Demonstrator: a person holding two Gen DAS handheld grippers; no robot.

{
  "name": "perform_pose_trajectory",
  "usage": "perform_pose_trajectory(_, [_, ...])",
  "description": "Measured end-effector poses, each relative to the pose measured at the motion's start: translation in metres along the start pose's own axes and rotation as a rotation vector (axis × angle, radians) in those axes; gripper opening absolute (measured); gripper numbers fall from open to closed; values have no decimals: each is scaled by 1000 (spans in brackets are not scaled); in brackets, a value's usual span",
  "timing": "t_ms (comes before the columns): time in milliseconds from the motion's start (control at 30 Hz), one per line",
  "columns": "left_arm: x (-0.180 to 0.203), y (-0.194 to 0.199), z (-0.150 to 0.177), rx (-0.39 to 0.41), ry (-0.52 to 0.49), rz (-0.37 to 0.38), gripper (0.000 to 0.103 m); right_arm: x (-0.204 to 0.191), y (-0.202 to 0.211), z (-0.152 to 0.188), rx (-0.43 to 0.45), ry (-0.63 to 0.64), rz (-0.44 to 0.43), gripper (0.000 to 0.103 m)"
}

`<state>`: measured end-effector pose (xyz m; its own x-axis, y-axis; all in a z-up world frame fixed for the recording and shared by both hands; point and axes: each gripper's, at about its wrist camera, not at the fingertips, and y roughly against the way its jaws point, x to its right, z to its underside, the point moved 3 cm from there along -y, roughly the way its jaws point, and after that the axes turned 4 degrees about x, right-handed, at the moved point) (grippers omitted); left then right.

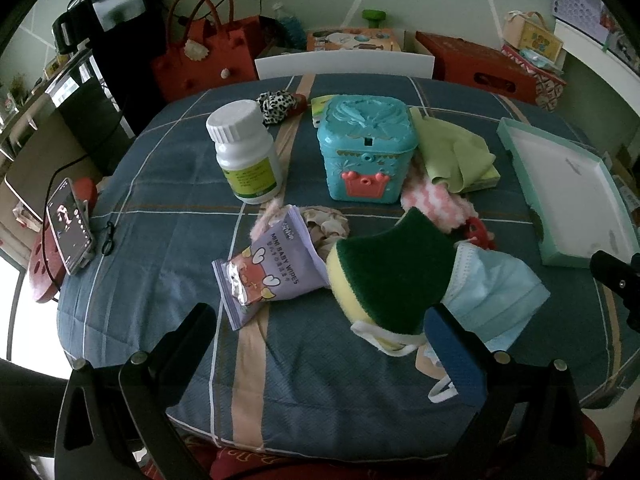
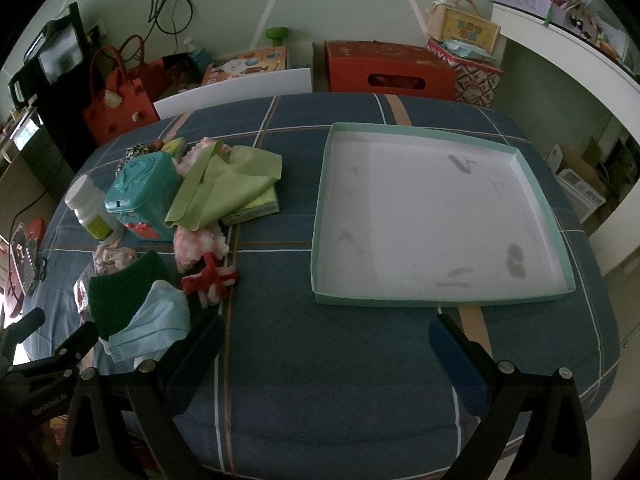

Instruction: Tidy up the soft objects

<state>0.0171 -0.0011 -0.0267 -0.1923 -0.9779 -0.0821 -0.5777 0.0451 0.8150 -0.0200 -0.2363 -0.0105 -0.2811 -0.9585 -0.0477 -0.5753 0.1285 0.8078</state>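
Nothing is in the tray (image 2: 440, 224) yet, so you're at the very start: the first pick is what's in hand. Your left gripper (image 1: 320, 328) hangs with its jaws wide apart and empty, and the sponge (image 1: 392, 276), green scrub side up, sits just ahead of them, leaning toward the blue-padded finger. The face mask (image 1: 496, 292) lies against that same finger, partly under the sponge, with an ear loop trailing back beneath the pad. The baby wipes pack (image 1: 272, 272) sits ahead of the other finger. Your right gripper (image 2: 328, 344) is also spread open with nothing between its jaws, and the tray is straight ahead of it, bare white floor showing.

Next, I'd say, you nose the left jaws forward so the sponge sits squarely between them, then squeeze. Watch that mask: it's touching the sponge and may drag along. The teal box (image 1: 366, 148) and pill bottle (image 1: 244, 152) beyond look hard, so leave them.
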Motion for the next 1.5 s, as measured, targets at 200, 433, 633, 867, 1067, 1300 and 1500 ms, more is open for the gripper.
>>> perform_pose_trajectory(200, [-1, 0, 0, -2, 3, 5, 103, -1, 0, 0, 1, 1, 0, 103])
perform_pose_trajectory(433, [-1, 0, 0, -2, 3, 5, 103, -2, 0, 0, 2, 1, 0, 103])
perform_pose_trajectory(633, [-1, 0, -1, -2, 3, 5, 103, -2, 1, 0, 2, 1, 0, 103])
perform_pose_trajectory(867, [-1, 1, -1, -2, 3, 5, 103, -2, 1, 0, 3, 2, 0, 103])
perform_pose_trajectory(1067, [-1, 0, -1, -3, 2, 6, 103, -3, 2, -1, 3, 1, 0, 103])
perform_pose_trajectory(1300, [-1, 0, -1, -2, 3, 5, 103, -3, 2, -1, 4, 2, 0, 103])
perform_pose_trajectory(1500, [-1, 0, -1, -3, 4, 5, 103, -4, 1, 0, 5, 2, 0, 103])
